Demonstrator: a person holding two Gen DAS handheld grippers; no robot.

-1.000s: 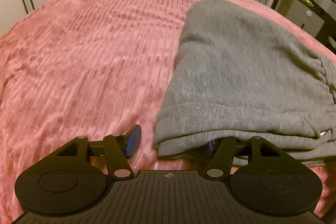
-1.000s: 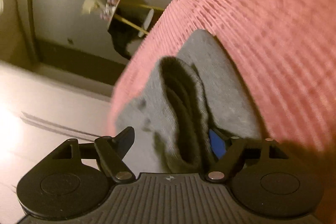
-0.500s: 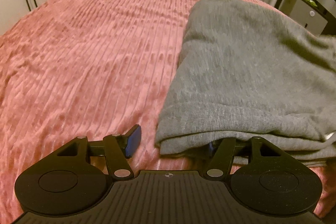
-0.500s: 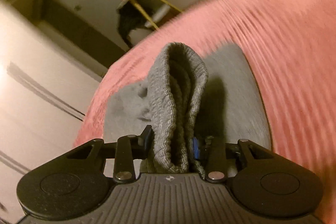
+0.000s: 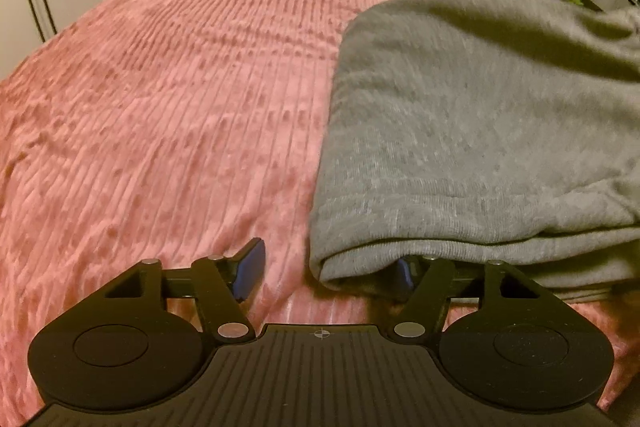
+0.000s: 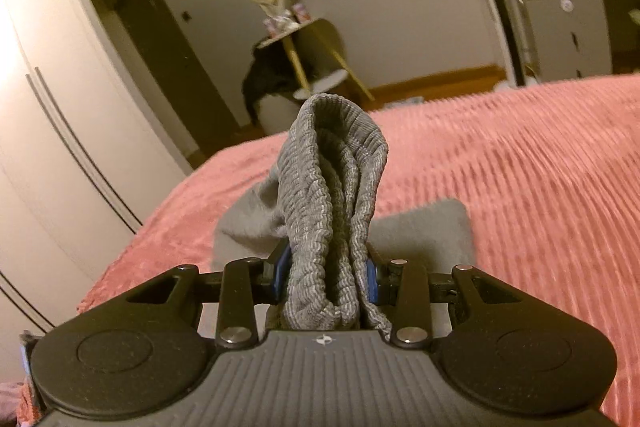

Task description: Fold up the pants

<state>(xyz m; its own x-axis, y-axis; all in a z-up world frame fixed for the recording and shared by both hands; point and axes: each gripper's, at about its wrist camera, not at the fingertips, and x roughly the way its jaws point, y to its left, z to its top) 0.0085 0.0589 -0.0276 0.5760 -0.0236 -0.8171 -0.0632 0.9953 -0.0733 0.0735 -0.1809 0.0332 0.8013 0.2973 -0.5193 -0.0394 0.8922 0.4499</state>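
Note:
Grey knit pants (image 5: pixel 480 131) lie folded on the pink ribbed bedspread (image 5: pixel 160 107), filling the right half of the left wrist view. My left gripper (image 5: pixel 328 269) is open at their near left corner; its right finger is tucked under the folded edge, its left finger (image 5: pixel 250 263) rests on the blanket. My right gripper (image 6: pixel 326 277) is shut on a bunched ribbed band of the pants (image 6: pixel 332 195), held upright above the bed. More of the pants (image 6: pixel 420 231) lies flat behind it.
A white wardrobe (image 6: pixel 60 127) stands left of the bed. A small wooden side table (image 6: pixel 304 43) with dark cloth sits past the bed's far edge. A grey cabinet (image 6: pixel 568 31) with bottles is at the far right.
My right gripper closed on the ribbed band, lifted it and swung level toward the room. The pants' right side rose in the left view. The left gripper stayed open in place.

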